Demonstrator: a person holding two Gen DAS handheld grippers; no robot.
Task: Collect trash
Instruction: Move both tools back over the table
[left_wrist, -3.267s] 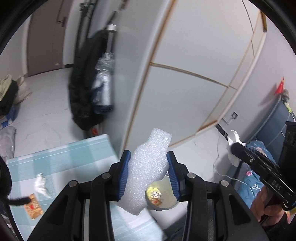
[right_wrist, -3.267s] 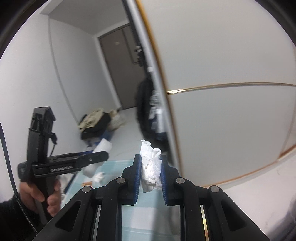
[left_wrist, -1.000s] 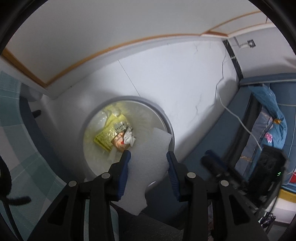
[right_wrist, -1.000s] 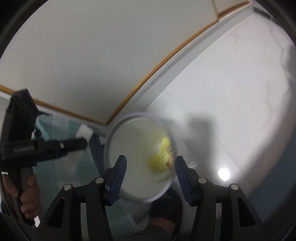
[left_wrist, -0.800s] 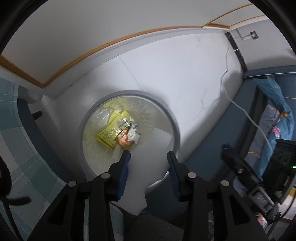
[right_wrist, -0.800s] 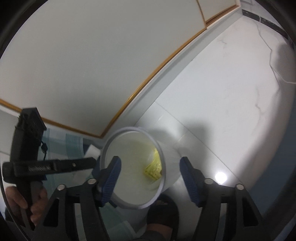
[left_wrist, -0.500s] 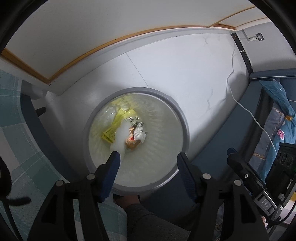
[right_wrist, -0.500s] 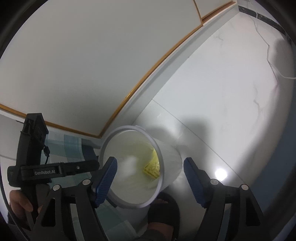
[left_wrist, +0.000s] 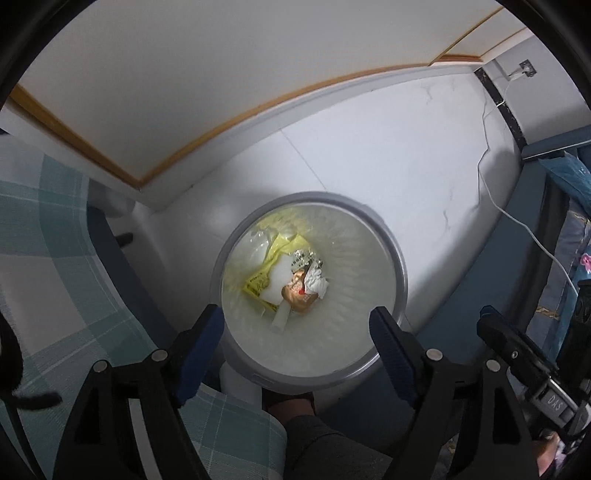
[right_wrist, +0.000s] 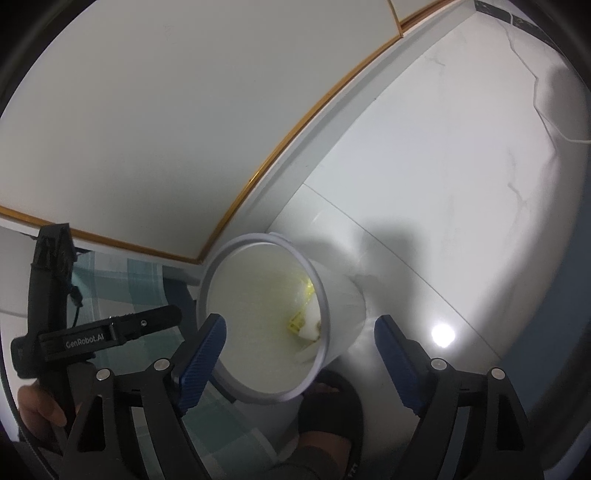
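Observation:
A round white trash bin stands on the white floor right below my left gripper, which is open and empty above it. Inside lie a white foam piece, a yellow wrapper, a crumpled white tissue and a brown wrapper. My right gripper is open and empty, above and to the right of the bin. The left gripper also shows in the right wrist view, left of the bin.
A table with a teal checked cloth is left of the bin. A white wall panel with a wooden edge runs behind it. A blue bed frame and a white cable are at the right. A foot in a black slipper is beside the bin.
My left gripper opened and the foam piece fell into the bin. My right gripper opened earlier and its tissue now lies in the bin. Both grippers rose a little.

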